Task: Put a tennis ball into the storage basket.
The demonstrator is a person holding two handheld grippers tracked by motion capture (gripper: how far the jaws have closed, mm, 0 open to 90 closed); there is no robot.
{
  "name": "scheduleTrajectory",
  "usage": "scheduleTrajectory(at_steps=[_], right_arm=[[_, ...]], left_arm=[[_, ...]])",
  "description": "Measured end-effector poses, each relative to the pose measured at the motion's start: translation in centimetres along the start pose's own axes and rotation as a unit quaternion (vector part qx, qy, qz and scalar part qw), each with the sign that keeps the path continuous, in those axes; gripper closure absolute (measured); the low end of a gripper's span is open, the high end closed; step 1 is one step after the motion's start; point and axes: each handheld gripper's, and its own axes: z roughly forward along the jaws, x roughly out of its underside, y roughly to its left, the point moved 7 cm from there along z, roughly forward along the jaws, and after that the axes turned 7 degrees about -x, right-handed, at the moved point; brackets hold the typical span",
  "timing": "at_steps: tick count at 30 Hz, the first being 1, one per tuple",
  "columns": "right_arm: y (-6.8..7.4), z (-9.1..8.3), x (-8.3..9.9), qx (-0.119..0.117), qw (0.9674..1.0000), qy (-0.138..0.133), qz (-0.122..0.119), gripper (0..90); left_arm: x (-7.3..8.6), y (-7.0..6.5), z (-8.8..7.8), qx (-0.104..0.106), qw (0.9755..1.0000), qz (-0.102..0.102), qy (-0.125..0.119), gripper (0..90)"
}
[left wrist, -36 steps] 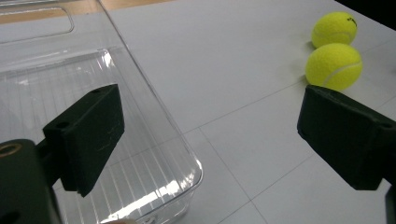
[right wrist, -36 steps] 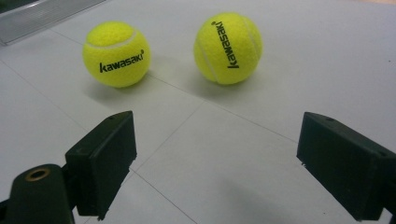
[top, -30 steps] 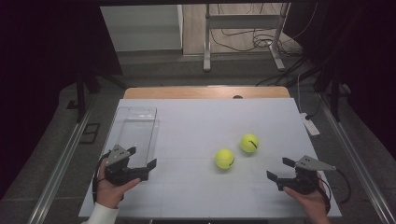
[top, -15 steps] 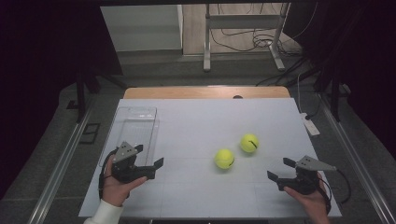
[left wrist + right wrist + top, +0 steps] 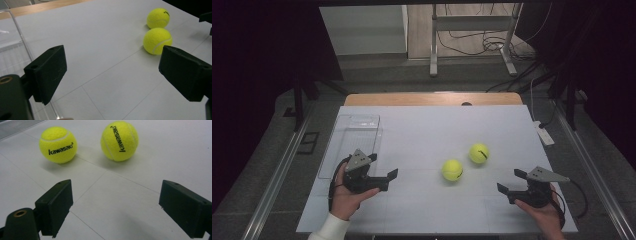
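While both tennis balls lie loose on the white surface, neither claw is touching either of them. The nearer ball sits close to the middle of the surface, and the farther ball lies just beside it, a little further back and to the person's right; a small gap shows between the two.

Held at the front left of the surface, the left claw points towards the balls, its jaws spread wide with nothing between them. In the left gripper view the two balls lie ahead and to the right, well apart from the jaw tips, and the wall of a clear plastic box runs along the left edge. From above, that clear plastic box stands on the left side of the surface, just behind the left hand.

At the front right of the surface, the right claw points inwards, its jaws likewise spread with only bare surface between them. In the right gripper view both balls lie ahead of the jaw tips, each printed "kawasaki" in black. The right hand grips the tool from below.
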Motion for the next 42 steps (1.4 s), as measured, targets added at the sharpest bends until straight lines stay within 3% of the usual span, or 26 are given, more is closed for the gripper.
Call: scheduleTrajectory(at_steps=[20,42], right_arm=[[-0.1,0.1,0.0,0.0,1.0,0.001,0.002,12.5],[-0.3,0.0,0.3,0.003,1.0,0.002,0.005,12.6]], left_arm=[[-1.6,-2.0,0.9,0.024,0.9996,0.014,-0.006,9.3],[-1.9,-4.1,2.5,0.049,0.9983,0.026,0.016,9.2]])
